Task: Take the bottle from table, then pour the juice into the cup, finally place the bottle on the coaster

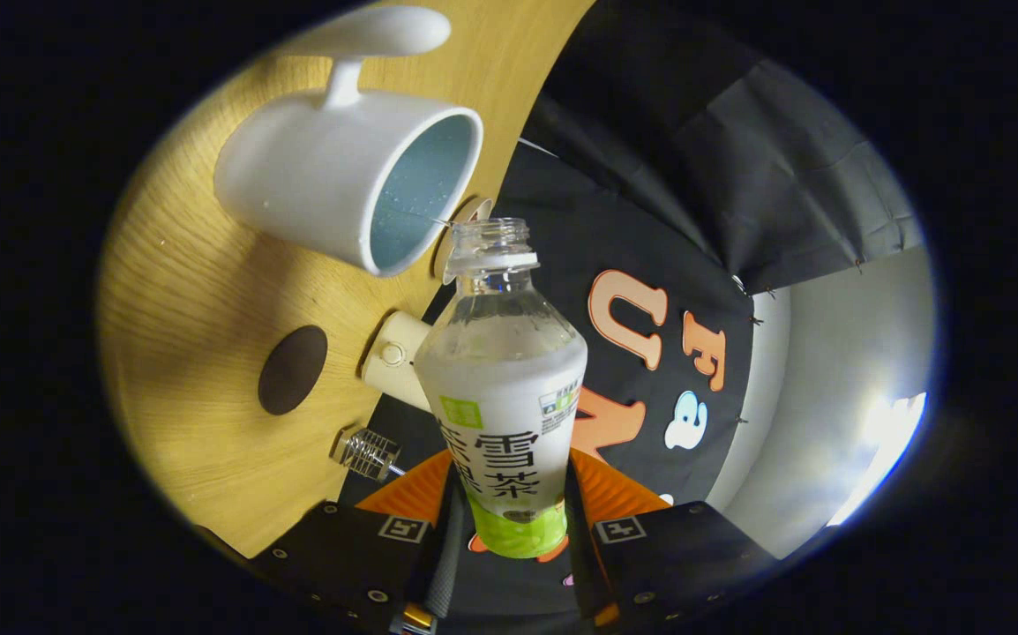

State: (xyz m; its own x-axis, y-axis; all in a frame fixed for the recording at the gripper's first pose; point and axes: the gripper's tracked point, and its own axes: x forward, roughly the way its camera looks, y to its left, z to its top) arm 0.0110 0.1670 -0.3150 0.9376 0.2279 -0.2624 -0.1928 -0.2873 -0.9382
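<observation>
Gripper view, tipped far over on its side: the wooden table (pixel 191 309) takes up the left of the scene, its curved edge running down past the bottle. To the right of that edge hangs the booth's dark cloth wall (pixel 650 176), with a pale surface beyond it. That side holds nothing near the bottle.

A white mug (pixel 333 181) stands on the table, left of and beyond the bottle's neck, its handle on the far side and its pale blue inside facing the bottle. The mug's rim lies just beside the bottle's mouth; whether they touch cannot be told.

The clear plastic bottle (pixel 509 388) has no cap on, and its white and green label faces the camera. The gripper (pixel 509 511) has both fingers closed against the bottle's lower body, holding it between them.

A dark round coaster (pixel 293 370) lies flat on the table left of the bottle, well apart from the mug, with bare wood all round it. A small cream cylinder (pixel 394 357) and a small metal spring-like piece (pixel 368 451) sit at the table's edge between coaster and bottle.
</observation>
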